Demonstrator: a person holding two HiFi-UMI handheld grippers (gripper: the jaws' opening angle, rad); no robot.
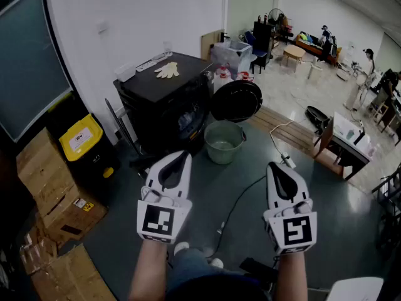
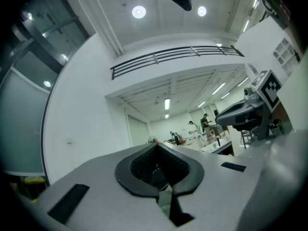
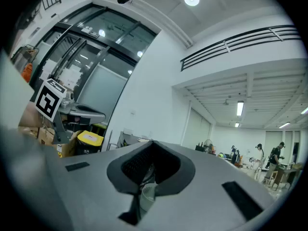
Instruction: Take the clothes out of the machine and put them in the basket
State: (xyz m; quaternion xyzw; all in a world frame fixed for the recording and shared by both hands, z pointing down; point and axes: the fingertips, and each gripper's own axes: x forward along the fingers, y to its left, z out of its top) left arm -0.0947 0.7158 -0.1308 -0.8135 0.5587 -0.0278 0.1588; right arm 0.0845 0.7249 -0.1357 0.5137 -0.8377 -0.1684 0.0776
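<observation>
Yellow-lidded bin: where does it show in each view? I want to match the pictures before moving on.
Head view: the yellow-lidded bin stands at left, against the white wall, left of the black machine.
Right gripper view: the yellow-lidded bin sits low, left of centre, by the same wall.
Left gripper view: not clearly in it; only a yellow sliver at the lower left edge.
Shared landmark: the white wall, seen in all three views.

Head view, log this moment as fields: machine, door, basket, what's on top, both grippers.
machine: black machine, front facing the person
door: round door, swung open
basket: green basket, on the floor before the machine, no clothes seen in it
on top: pale gloves
left gripper: shut, empty
right gripper: shut, empty
</observation>
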